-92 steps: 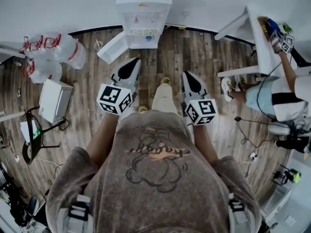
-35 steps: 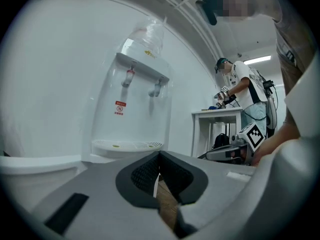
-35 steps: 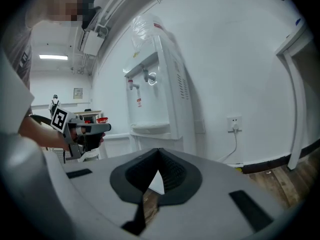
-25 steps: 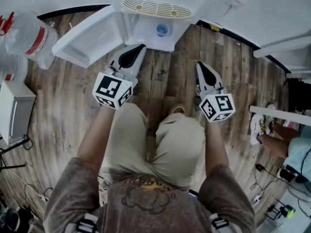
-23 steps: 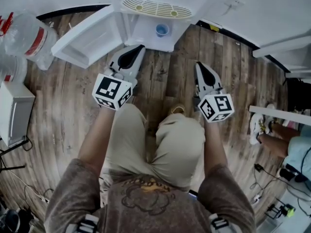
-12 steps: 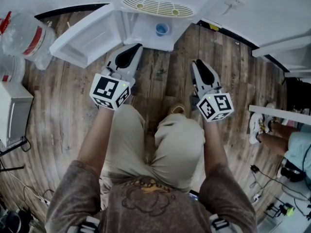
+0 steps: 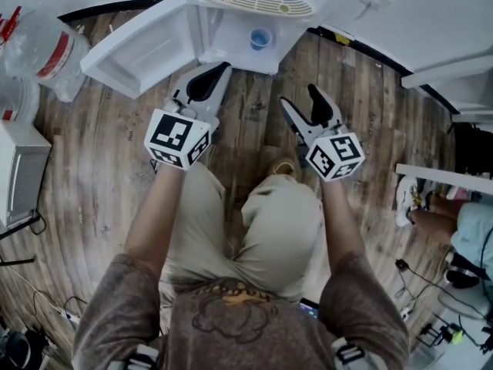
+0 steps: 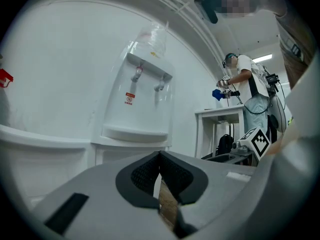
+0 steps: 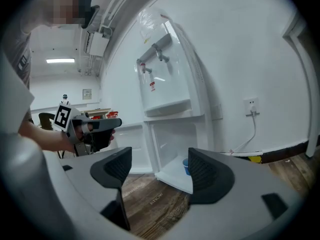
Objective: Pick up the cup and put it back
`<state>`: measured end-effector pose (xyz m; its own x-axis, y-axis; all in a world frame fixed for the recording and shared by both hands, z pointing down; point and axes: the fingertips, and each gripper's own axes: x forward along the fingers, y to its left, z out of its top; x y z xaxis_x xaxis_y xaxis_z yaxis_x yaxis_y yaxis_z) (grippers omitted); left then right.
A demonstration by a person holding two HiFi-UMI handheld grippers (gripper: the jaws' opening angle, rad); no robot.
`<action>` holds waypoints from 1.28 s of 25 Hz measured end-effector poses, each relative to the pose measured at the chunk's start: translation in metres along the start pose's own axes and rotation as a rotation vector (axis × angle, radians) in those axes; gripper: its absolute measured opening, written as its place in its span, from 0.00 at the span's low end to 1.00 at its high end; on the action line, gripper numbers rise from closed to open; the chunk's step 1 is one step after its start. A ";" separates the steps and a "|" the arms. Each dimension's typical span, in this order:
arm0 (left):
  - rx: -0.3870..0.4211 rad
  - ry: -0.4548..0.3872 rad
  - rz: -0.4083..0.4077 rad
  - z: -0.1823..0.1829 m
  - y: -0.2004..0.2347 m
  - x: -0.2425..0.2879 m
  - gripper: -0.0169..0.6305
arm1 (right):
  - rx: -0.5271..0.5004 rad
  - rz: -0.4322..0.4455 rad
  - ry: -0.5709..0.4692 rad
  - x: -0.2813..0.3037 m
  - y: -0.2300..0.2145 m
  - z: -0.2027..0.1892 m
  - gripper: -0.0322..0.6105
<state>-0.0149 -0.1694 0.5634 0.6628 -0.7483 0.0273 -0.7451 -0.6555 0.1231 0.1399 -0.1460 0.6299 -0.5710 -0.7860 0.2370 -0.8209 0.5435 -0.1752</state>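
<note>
Head view: blue cup (image 7: 260, 38) waiting inside the open low cabinet (image 7: 229, 51)
Right hand-held gripper (image 7: 299, 99) has just been opening its jaws, which stand wide with nothing between them; left hand-held gripper (image 7: 218, 69) is closed and empty. Both are apart from the cup. A skewed reach could clip the cabinet wall or tip the cup.

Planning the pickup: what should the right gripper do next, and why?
Probably reach forward into the cabinet toward the cup. The right gripper has just been opening, nothing is between its jaws, and the cup stands ahead, apart from it.
</note>
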 end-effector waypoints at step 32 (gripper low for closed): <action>-0.045 0.004 0.040 -0.021 0.013 -0.006 0.03 | -0.008 -0.067 0.191 0.205 -0.081 -0.141 0.73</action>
<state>-0.0272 -0.1712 0.5856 0.6331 -0.7731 0.0373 -0.7668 -0.6199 0.1666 0.0887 -0.3094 0.8275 -0.5057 -0.7508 0.4249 -0.8568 0.4948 -0.1455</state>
